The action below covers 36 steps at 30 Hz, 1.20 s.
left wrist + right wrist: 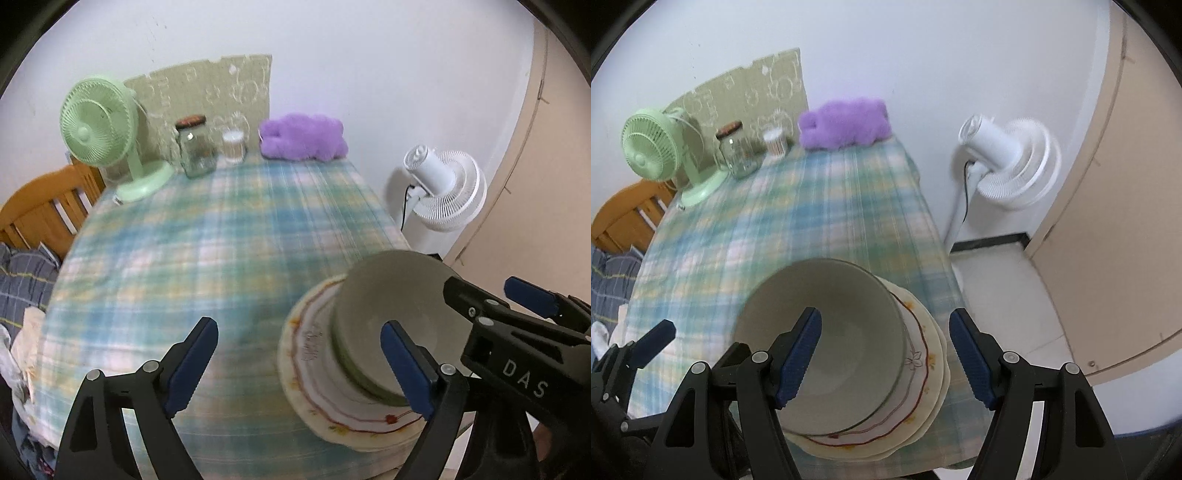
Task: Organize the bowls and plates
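A pale grey-green round bowl [827,332] sits on cream plates [923,373] edged with a wavy red line and what seem small yellow flowers. The tablecloth [207,236] is blue, green and pink plaid. Both black grippers carry dark blue finger pads [799,356]

A wide stretch of the plaid tablecloth [207,236] lies bare through the middle, with room to pass. Along the far edge stand a green desk fan [99,129], a glass jar [195,147], a small white-lidded container [234,147] and a purple plush [303,136], close together against the wall. At the near right corner, a pale bowl [827,339] sits on stacked plates [923,369] that seem, through blur, to reach the edge. A white floor fan [1008,162] narrows the right side; a wooden chair [48,206] flanks the left.
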Tool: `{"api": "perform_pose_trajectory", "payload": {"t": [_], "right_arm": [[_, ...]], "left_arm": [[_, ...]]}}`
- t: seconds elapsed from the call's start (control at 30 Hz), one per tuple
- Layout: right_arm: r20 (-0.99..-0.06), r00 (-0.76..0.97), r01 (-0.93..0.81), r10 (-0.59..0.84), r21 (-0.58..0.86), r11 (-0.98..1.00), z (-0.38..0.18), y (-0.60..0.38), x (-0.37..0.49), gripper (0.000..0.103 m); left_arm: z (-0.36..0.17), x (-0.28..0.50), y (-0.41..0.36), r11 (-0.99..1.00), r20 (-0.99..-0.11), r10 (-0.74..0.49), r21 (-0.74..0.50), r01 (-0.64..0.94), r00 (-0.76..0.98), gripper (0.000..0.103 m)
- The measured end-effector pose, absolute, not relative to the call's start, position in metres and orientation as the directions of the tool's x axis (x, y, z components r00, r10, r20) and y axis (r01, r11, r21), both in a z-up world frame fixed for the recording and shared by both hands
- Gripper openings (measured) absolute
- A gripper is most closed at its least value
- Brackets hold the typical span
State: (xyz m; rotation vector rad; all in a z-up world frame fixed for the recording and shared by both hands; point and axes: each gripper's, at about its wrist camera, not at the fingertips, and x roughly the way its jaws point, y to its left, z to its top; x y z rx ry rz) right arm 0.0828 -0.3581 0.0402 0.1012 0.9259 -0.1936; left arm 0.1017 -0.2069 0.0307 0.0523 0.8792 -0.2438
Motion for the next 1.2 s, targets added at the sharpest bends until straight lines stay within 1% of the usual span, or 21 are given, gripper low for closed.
{"api": "perform_pose_trajectory", "payload": {"t": [0.27,0.5,0.6,0.67,0.77,0.87,1.0,1.1,1.2], "right_arm": [[-0.74,0.659,0.192,-0.139,-0.014,0.981,0.056,-0.285,0.062,0.078],[-0.715,0.691,0.197,-0.109,0.041,0.98,0.047,-0.222,0.05,0.079],[-0.705,0.701,0.182,-0.108,0.031,0.983,0.04,-0.197,0.046,0.079],[-0.686,0.721,0.162,-0.098,0.029,0.986,0.036,-0.183,0.041,0.079],[-0.666,0.741,0.129,-0.081,0.023,0.991,0.027,-0.168,0.035,0.08],[-0.656,0.752,0.111,-0.071,0.019,0.994,0.016,-0.156,0.029,0.08],[-0.651,0.755,0.115,-0.074,0.021,0.993,0.003,-0.15,0.016,0.08],[-0.646,0.76,0.121,-0.072,0.032,0.992,-0.005,-0.15,0.004,0.08],[-0.635,0.768,0.128,-0.075,0.037,0.991,-0.009,-0.152,-0.007,0.084]], "left_arm": [[0.042,0.086,-0.139,0.973,-0.707,-0.17,-0.011,0.23,0.687,0.092],[0.033,0.076,-0.067,0.976,-0.669,-0.155,0.01,0.217,0.727,0.092],[0.025,0.071,-0.045,0.979,-0.661,-0.129,0.036,0.202,0.739,0.094],[0.021,0.065,-0.031,0.983,-0.641,-0.107,0.047,0.178,0.76,0.095],[0.012,0.054,-0.015,0.986,-0.617,-0.086,0.06,0.156,0.782,0.097],[-0.001,0.042,-0.005,0.986,-0.591,-0.103,0.046,0.162,0.8,0.097],[-0.013,0.03,0.007,0.991,-0.591,-0.093,0.024,0.132,0.801,0.097],[-0.018,0.019,0.011,0.992,-0.587,-0.078,0.035,0.121,0.806,0.097],[-0.019,0.006,0.016,0.993,-0.578,-0.081,0.026,0.118,0.812,0.098]]}}
